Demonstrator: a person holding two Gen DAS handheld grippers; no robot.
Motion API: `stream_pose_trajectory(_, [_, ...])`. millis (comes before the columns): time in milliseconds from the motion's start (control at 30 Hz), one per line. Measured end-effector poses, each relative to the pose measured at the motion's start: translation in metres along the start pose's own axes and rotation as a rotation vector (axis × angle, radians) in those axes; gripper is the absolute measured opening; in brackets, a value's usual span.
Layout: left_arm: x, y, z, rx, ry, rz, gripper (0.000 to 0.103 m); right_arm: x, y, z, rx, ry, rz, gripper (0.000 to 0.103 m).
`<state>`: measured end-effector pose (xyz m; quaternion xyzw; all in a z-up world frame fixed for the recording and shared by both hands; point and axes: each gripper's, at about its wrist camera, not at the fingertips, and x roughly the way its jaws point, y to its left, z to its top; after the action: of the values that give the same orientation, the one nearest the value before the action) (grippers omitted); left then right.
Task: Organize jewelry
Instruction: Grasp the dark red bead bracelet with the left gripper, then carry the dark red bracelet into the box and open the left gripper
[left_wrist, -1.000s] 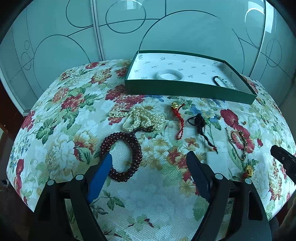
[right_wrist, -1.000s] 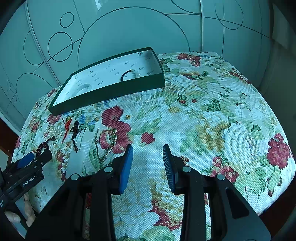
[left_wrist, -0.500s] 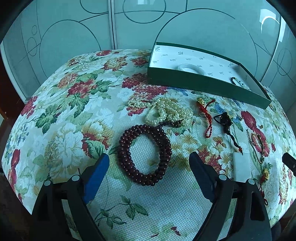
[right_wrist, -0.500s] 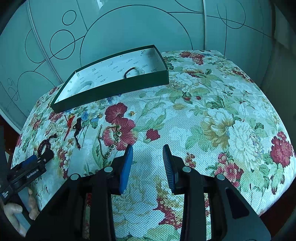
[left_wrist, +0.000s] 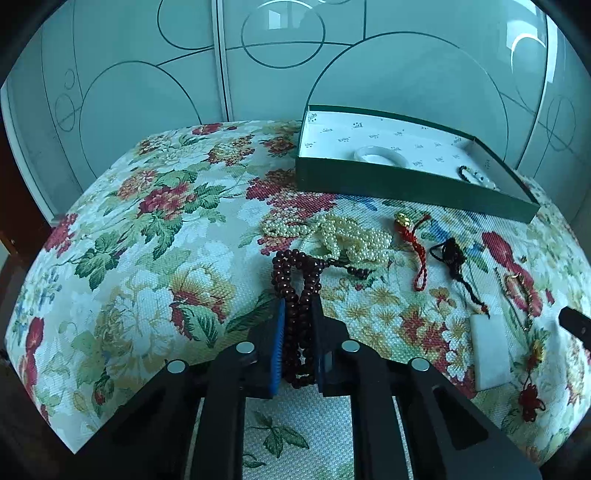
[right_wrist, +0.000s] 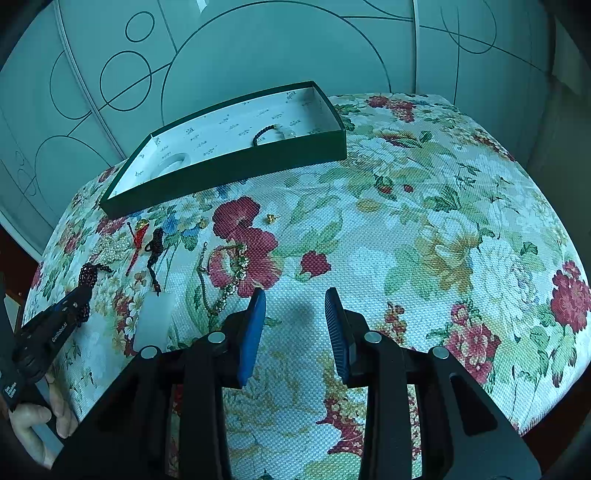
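My left gripper (left_wrist: 297, 306) is shut on a dark red bead bracelet (left_wrist: 295, 273), squeezing the loop flat on the floral cloth; it also shows in the right wrist view (right_wrist: 86, 277). A pearl necklace (left_wrist: 343, 236) lies just beyond it, touching it. A green box (left_wrist: 406, 184) with a white lining stands at the back and holds a white bangle (left_wrist: 380, 155) and a dark bead bracelet (left_wrist: 476, 175). My right gripper (right_wrist: 295, 306) is open and empty above bare cloth, right of a gold chain (right_wrist: 229, 273).
On the floral tablecloth (left_wrist: 147, 240) lie a red cord with a gold charm (left_wrist: 413, 240), a black cord (left_wrist: 454, 258) and a white slab (left_wrist: 489, 354). A small gold earring (right_wrist: 271, 218) lies near the box (right_wrist: 236, 166). Frosted glass doors stand behind.
My left gripper moved forward over the dark red bracelet and shut on it, flattening the loop. The right gripper stayed open and hardly moved.
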<state>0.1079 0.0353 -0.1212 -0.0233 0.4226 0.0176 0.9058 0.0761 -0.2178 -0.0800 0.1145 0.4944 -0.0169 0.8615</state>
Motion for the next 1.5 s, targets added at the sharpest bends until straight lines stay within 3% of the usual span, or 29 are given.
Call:
stream_pose_trajectory(333, [0.003,0.008,0.014,0.009,-0.033,0.023,0.011,0.014,0.011,0.023,-0.009,-0.023,-0.012,0.033])
stream_pose_trajectory(633, [0.010,0.014,0.019,0.029,-0.044,0.037,0.011,0.043,0.023,0.041,-0.003,-0.004,-0.035,0.021])
stream_pose_trajectory(833, [0.016,0.022,0.022,0.014,-0.038,0.032,0.011,0.059,0.031,0.048,-0.011,-0.003,-0.073,0.018])
stream_pose_trajectory(1100, [0.017,0.019,0.019,0.012,-0.035,0.013,0.011,0.060,0.024,0.045,-0.016,-0.016,-0.092,0.003])
stream_pose_trajectory(1500, [0.012,0.017,0.013,0.013,-0.045,0.001,0.011,0.036,0.009,0.027,-0.021,-0.039,-0.077,0.001])
